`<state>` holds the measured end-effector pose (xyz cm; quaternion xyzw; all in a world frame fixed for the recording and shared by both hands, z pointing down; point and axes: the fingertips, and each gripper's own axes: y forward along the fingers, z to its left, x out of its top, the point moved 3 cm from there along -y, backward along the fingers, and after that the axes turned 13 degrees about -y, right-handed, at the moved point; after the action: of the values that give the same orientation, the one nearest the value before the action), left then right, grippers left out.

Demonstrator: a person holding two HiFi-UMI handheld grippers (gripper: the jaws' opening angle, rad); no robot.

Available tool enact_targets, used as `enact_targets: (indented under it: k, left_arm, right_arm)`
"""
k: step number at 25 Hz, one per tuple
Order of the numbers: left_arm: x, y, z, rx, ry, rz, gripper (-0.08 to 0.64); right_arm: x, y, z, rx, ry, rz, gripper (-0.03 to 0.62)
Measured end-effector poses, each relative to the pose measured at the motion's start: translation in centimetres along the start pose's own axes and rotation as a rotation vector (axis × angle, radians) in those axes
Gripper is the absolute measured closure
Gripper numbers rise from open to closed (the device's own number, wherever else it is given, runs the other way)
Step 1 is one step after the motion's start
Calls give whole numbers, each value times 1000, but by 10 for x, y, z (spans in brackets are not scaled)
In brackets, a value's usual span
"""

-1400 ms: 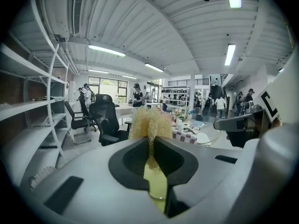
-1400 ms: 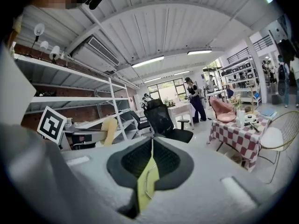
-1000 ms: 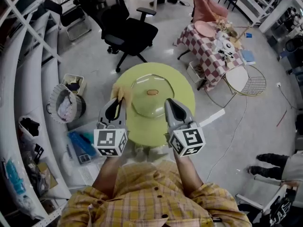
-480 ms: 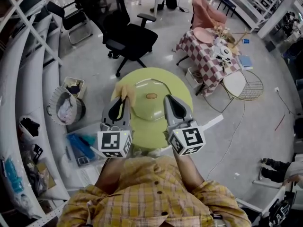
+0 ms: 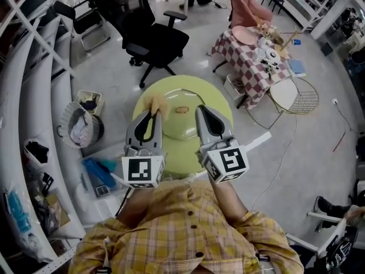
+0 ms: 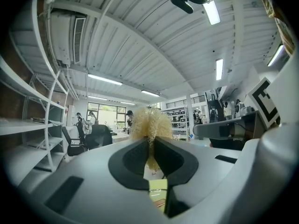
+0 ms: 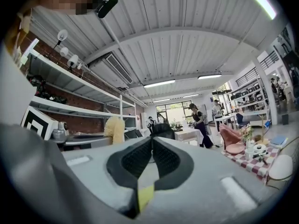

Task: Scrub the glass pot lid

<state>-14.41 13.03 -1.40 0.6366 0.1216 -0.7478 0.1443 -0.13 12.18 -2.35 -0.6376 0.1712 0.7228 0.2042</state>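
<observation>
My left gripper (image 5: 149,116) shut tight on fluffy yellow scrubber (image 5: 153,102), tuft sticks out past tips. My right gripper (image 5: 202,110) shut, nothing in it. Lid (image 5: 178,125) lies flat on round green table (image 5: 222,104), brown knob (image 5: 182,110) up, between both grippers. Can't tell if they touch it.

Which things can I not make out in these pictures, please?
- Rim of the lid at both sides: head view, the left tongs and right tongs cover it.
- Whether the right tongs pinch the lid: no glass shows in the right gripper view.
- Whether the scrubber touches the lid: head view, too small.
</observation>
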Motion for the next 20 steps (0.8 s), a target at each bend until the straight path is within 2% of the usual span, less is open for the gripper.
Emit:
enact_targets:
  k: [7, 20]
  left_arm:
    - [-2, 4, -6, -12, 3, -13, 526]
    - [-1, 6, -13, -34, 28, 1, 526]
  right_arm:
    - [-1, 1, 2, 7, -21, 6, 586]
    - [-5, -2, -1, 14, 7, 8, 586]
